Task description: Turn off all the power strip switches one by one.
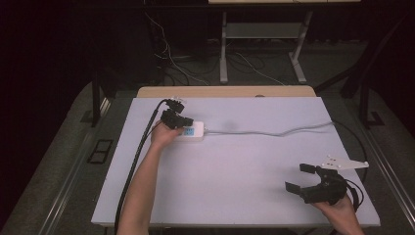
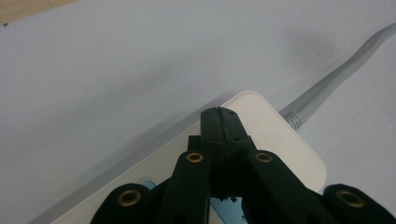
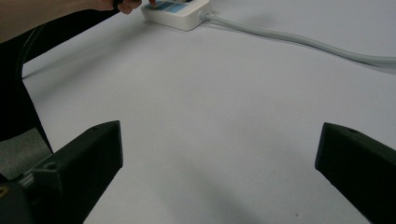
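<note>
A white power strip [image 1: 195, 132] with a blue label lies at the back left of the white board, and its grey cable [image 1: 274, 131] runs off to the right. My left gripper [image 1: 184, 126] is shut, jaws pressed together, with its tips [image 2: 219, 112] resting over the top of the power strip [image 2: 285, 144] near the cable end [image 2: 327, 84]; nothing shows between the jaws. My right gripper [image 1: 298, 177] is wide open above bare board at the front right [image 3: 219, 163], nothing between its jaws. In the right gripper view the power strip [image 3: 180, 14] lies far off.
The white board [image 1: 235, 186] covers a wooden table [image 1: 225, 91]. A black cable [image 1: 134, 161] trails from the left gripper along the forearm. Beyond the table are floor cables [image 1: 171, 63] and desk legs [image 1: 223, 49].
</note>
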A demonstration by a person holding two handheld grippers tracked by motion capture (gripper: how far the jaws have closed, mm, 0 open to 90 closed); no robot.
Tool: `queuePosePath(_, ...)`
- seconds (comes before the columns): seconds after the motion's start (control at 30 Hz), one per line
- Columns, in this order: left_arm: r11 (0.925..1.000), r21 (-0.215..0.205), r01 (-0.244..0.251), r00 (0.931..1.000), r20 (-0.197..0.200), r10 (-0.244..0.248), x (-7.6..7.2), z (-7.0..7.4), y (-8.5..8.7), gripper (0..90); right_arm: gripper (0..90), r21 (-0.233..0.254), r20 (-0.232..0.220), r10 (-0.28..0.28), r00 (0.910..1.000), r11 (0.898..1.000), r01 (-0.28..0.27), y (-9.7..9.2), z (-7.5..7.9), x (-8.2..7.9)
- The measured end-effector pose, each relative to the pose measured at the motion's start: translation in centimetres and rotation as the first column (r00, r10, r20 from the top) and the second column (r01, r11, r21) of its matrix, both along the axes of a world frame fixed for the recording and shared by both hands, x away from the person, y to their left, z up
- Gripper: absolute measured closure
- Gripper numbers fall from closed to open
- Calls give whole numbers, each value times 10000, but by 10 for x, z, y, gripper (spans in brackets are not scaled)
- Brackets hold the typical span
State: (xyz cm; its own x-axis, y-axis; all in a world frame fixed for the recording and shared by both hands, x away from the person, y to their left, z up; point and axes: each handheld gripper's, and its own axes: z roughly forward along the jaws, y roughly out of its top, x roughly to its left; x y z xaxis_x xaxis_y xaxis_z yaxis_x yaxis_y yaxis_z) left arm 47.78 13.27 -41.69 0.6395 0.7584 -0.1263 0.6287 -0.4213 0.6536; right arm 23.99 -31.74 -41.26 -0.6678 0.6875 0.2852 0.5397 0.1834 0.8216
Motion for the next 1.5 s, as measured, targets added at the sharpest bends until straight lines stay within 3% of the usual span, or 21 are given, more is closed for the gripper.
queuePosePath(0.13, 9995, 322, 25, 10000, 85, -28, -1, 2, -3, 896, 6, 15, 18, -4, 10000, 10000, 4, 0, 0, -1)
queuePosePath(0.17, 10000, 33, 4, 9998, 205, -5, -1, 4, -3, 896, 6, 17, 44, -6, 10000, 10000, 6, 0, 1, -1)
queuePosePath(0.23, 9993, 370, -16, 9996, 287, 5, -2, 5, -4, 895, 6, 50, 58, -40, 10000, 10000, 40, -1, 1, -1)
queuePosePath(0.53, 9996, -268, 59, 9974, 726, -40, -8, 18, 2, 893, 6, 43, 1, -127, 9999, 9999, 127, -3, -1, 2)
queuePosePath(0.83, 9976, -622, 314, 9943, 1035, -249, -28, 38, 9, 847, 6, 40, -11, -157, 9999, 9999, 157, -4, -2, 2)
queuePosePath(1.03, 9932, -1072, 459, 9920, 1222, -326, -49, 44, 19, 698, 6, 68, -30, -124, 9999, 9999, 124, -3, -2, 2)
queuePosePath(1.2, 9905, -1301, 449, 9898, 1401, -265, -70, 47, 26, 498, 6, 91, -52, -93, 9999, 9999, 93, -2, -1, 2)
queuePosePath(1.33, 9826, -1813, 398, 9895, 1437, -136, -85, 50, 35, 364, 6, 108, -38, -81, 10000, 9999, 81, 0, -1, 1)
queuePosePath(1.5, 9774, -2095, 292, 9886, 1507, 27, -102, 51, 43, 215, 6, 101, -49, -64, 10000, 9999, 65, 1, -1, 1)
